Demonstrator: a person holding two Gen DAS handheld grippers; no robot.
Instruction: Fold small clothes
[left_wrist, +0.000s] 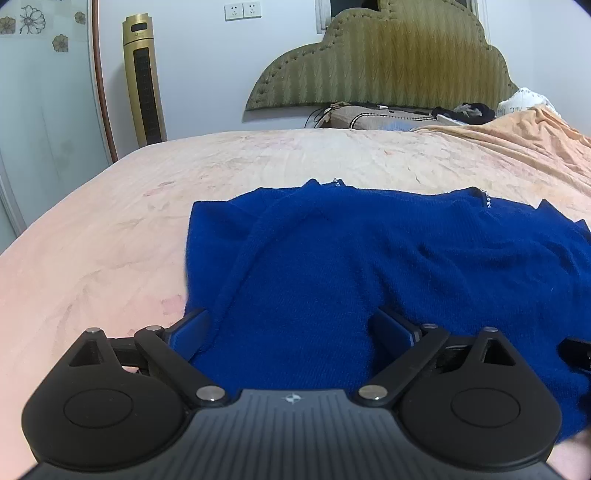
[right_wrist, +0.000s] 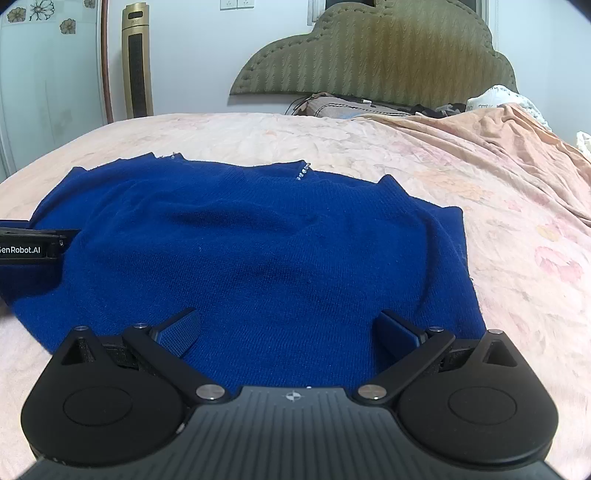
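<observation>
Peach bedding covers the bed under your work, and on it the blue sweater lies spread flat, its neckline away from you with a short row of small clear beads at the collar edge. From the left wrist view the sweater fills the middle and right, with one side folded inward so that a long ridge runs from the near hem up toward the neck.

Your left tool sits over the near hem of the sweater with its fingers spread wide apart; blue knit lies between them but the pads do not press on it. Your right tool is likewise over the near hem, jaws standing wide, with fabric between and nothing clamped. In the right wrist view the side of the left tool shows at the left edge, resting against the sweater.

Beyond the bed you have an olive padded headboard on the pale wall, a gold tower fan standing to the left, wall sockets above it, and a heap of pillows and dark clothes at the head of the bed.
</observation>
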